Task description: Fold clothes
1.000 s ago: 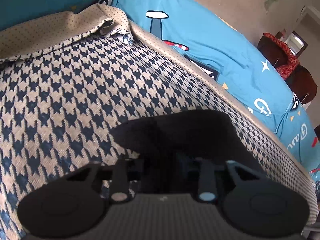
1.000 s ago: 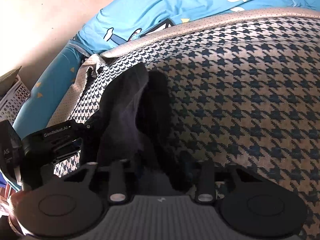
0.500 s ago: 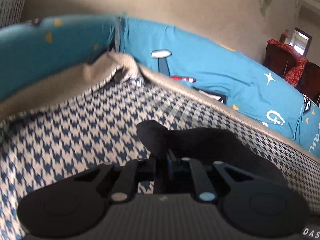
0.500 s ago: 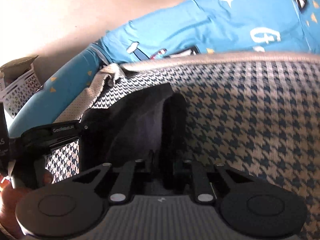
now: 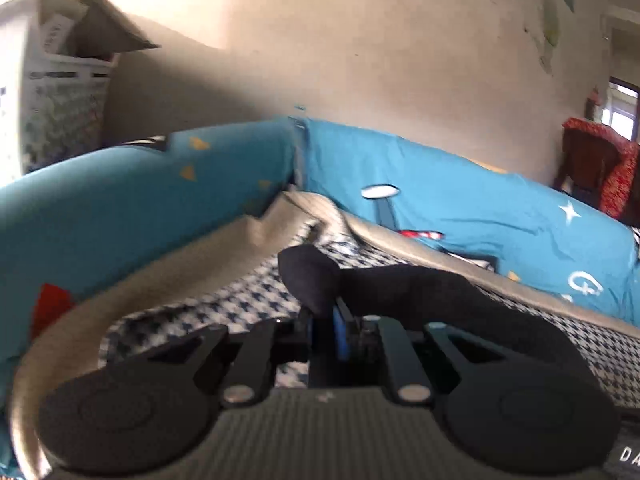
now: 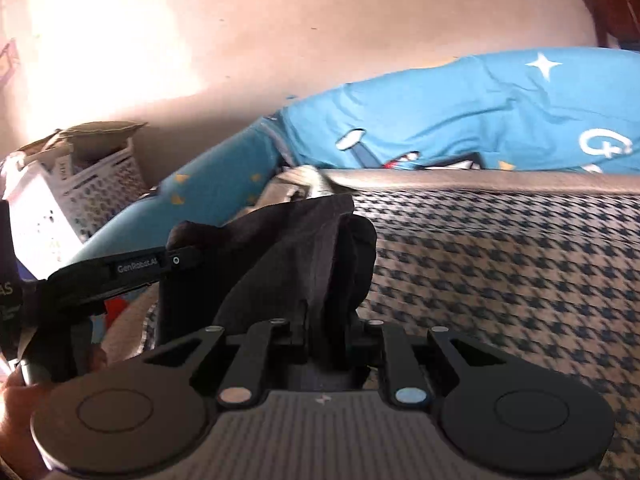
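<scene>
While both grippers pinch the same dark garment (image 6: 304,264), it hangs lifted between them above the houndstooth cover (image 6: 500,280), with the blue bedding (image 6: 460,120) banked up from ten to two o'clock behind it. The left gripper (image 5: 334,320) is clamped narrow on a bunched dark end that pokes up at twelve o'clock past its tips, while the rest trails off toward three o'clock. The right gripper (image 6: 328,332) is likewise nipped tight on a thick gathered wad (several layers, by the look of it), the cloth spreading toward ten o'clock, where the other tool shows. The risk, as I judge it, lies in those wads: a grip on bunched layers rather than a clean edge may let one layer slide free, and the fold would then land skewed or lumpy. Pulling the two ends apart unevenly could also twist the cloth.
</scene>
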`<act>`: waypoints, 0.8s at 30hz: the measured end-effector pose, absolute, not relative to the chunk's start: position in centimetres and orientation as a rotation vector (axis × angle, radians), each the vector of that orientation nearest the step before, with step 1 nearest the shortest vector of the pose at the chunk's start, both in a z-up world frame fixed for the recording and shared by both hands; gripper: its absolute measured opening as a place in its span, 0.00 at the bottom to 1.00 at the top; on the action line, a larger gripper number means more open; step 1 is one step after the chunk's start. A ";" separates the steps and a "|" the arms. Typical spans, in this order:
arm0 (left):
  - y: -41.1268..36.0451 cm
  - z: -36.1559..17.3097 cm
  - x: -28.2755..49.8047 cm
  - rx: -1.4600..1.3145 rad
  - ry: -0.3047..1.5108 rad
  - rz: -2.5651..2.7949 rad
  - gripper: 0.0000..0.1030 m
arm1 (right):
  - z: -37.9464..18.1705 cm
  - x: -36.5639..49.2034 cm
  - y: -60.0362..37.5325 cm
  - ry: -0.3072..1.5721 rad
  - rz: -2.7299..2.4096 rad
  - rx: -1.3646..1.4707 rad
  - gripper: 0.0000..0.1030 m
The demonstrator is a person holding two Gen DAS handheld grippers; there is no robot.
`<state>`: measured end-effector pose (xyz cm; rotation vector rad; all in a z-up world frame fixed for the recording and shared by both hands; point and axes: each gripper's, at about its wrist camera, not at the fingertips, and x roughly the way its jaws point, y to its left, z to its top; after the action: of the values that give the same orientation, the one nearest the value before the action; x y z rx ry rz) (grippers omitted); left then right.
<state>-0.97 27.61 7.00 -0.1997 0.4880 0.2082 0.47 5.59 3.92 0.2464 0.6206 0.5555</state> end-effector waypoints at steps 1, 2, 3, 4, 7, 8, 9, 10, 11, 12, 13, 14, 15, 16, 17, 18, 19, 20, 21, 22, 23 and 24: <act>28.2 7.0 -1.3 -0.206 0.486 0.223 0.10 | 3.9 0.5 6.2 0.616 0.570 0.246 0.16; 28.7 6.9 -1.5 -0.210 0.484 0.237 0.10 | 3.7 0.6 6.7 0.614 0.580 0.248 0.16; 29.2 6.8 -1.6 -0.210 0.483 0.250 0.10 | 3.6 0.8 7.2 0.612 0.589 0.251 0.16; 29.7 6.7 -1.8 -0.208 0.483 0.264 0.10 | 3.4 0.9 7.6 0.610 0.599 0.253 0.16; 30.7 6.2 -1.8 -0.191 0.493 0.304 0.10 | 2.9 1.2 9.1 0.617 0.619 0.254 0.16; 31.1 5.8 -1.6 -0.191 0.505 0.315 0.10 | 2.6 1.5 9.8 0.622 0.624 0.242 0.16; 31.5 5.3 -1.2 -0.189 0.527 0.323 0.10 | 2.2 1.9 10.5 0.628 0.629 0.229 0.16; 31.9 4.8 -0.9 -0.187 0.553 0.337 0.13 | 1.8 2.1 11.0 0.639 0.628 0.210 0.17; 32.4 4.0 -0.4 -0.186 0.594 0.364 0.16 | 1.2 2.5 11.5 0.669 0.616 0.189 0.18; 32.8 3.3 0.0 -0.189 0.633 0.395 0.16 | 0.6 2.7 11.8 0.701 0.601 0.177 0.18; 33.5 2.7 0.2 -0.207 0.662 0.428 0.20 | 0.0 2.9 12.1 0.740 0.583 0.161 0.24; 33.9 2.6 0.2 -0.228 0.669 0.438 0.24 | -0.5 3.1 12.3 0.784 0.543 0.130 0.30; 34.0 2.8 0.1 -0.236 0.655 0.435 0.25 | -0.6 3.1 12.0 0.789 0.511 0.120 0.42; 34.1 3.0 0.0 -0.245 0.642 0.431 0.32 | -0.6 3.0 11.8 0.790 0.481 0.114 0.49; 34.2 3.3 -0.1 -0.254 0.628 0.427 0.43 | -0.3 2.9 11.3 0.774 0.465 0.121 0.49; 34.3 3.5 -0.2 -0.262 0.615 0.424 0.47 | 0.0 2.8 10.7 0.756 0.451 0.129 0.49; 34.4 3.7 -0.3 -0.271 0.601 0.420 0.48 | 0.4 2.8 10.2 0.734 0.432 0.137 0.50; 34.4 4.0 -0.4 -0.280 0.588 0.416 0.48 | 0.9 2.7 9.7 0.711 0.413 0.145 0.49; 34.5 4.2 -0.5 -0.288 0.574 0.413 0.48 | 1.3 2.6 9.2 0.682 0.396 0.151 0.49; 34.6 4.4 -0.6 -0.297 0.561 0.409 0.48 | 1.8 2.5 8.7 0.658 0.385 0.156 0.49; 34.7 4.7 -0.7 -0.305 0.547 0.405 0.48 | 2.2 2.3 8.3 0.638 0.392 0.170 0.48; 34.8 4.9 -0.8 -0.314 0.533 0.401 0.48 | 2.5 2.3 8.0 0.625 0.413 0.190 0.43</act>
<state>-0.79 34.79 4.91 -0.3139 0.5334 0.4014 2.31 8.03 2.49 0.1897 0.6250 0.4129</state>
